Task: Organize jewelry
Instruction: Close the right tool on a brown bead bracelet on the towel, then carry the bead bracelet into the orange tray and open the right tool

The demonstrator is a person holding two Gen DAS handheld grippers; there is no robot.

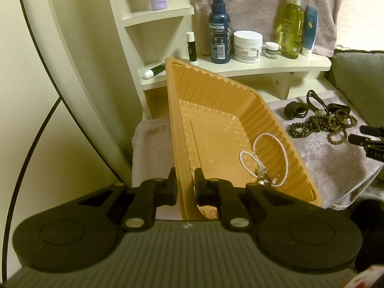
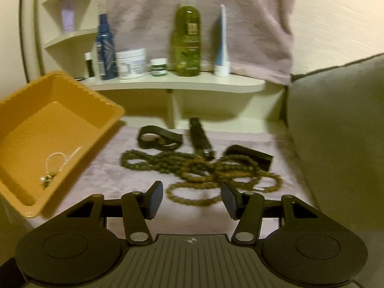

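Orange tray [image 1: 216, 120] fills mid-frame, tilted up so jewelry slides to its low corner. Left claw [image 1: 184, 187] is clenched on its rim, steadying it. Brown bead strands [image 2: 204, 170] lie center-frame, right claw [image 2: 192, 200] released above. Pearl strand [image 1: 264, 153] sits inside.

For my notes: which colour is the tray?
Orange tray, ribbed walls; the left wrist view shows it best.

We see both views in dim, warm yellowish indoor light. The left wrist view is sharp; the right wrist view is smeared by motion blur, bottles [image 2: 187, 36] and beads [image 2: 204, 168] soft. Fisheye bends the shelf [image 2: 177, 81] edges, and corners darken.
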